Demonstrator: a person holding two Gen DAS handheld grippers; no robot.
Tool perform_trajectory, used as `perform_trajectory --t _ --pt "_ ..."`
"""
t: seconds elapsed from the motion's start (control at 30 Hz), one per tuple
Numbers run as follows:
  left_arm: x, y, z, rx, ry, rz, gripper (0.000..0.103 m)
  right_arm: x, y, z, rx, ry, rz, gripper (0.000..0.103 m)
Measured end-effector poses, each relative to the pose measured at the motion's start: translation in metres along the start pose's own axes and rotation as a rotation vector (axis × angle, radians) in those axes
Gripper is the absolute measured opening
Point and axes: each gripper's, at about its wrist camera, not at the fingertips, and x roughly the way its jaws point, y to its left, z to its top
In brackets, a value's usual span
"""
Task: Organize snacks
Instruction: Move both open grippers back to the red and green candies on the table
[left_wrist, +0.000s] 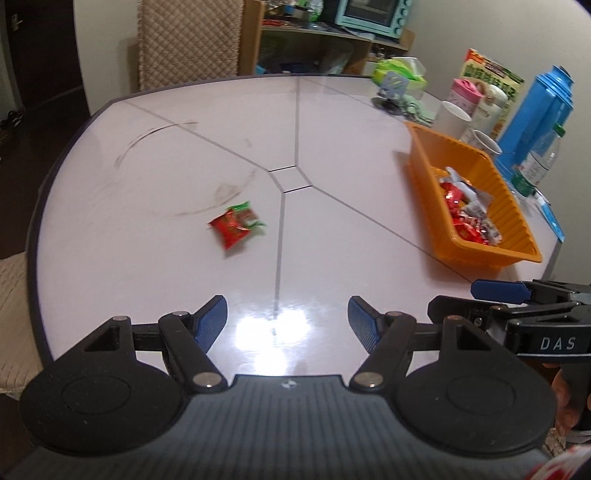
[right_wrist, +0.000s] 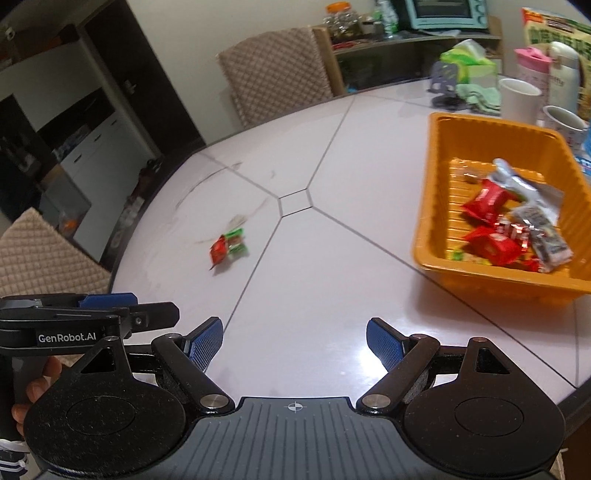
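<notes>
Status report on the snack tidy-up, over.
Left gripper and right gripper open, empty. One red-green snack packet loose on table, outside orange basket. Path to it clear.

Orange ribbed basket, red-and-green snack packet, pale grey-seamed table, blue-padded fingers.

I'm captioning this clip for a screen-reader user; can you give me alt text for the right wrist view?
The open, empty right gripper hovers over a pale round table. A red and green snack packet lies alone ahead; an orange basket on the right holds several snacks. The left gripper shows at the left edge.
</notes>
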Motion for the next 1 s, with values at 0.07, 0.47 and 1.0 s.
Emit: perform_trajectory --t 0.07,0.47,1.0 --pt "-0.001 0.006 0.000 -0.009 -0.002 0.013 0.069 0.007 0.004 0.001 -0.011 0.011 0.005 0.085" --pt "0.015 0.037 0.010 -0.060 -0.002 0.055 0.069 0.051 0.020 0.015 -0.062 0.038 -0.008 0.085" --pt "0.055 0.045 0.040 -0.079 -0.005 0.060 0.069 0.090 0.010 0.048 -0.052 0.034 -0.028 0.085"
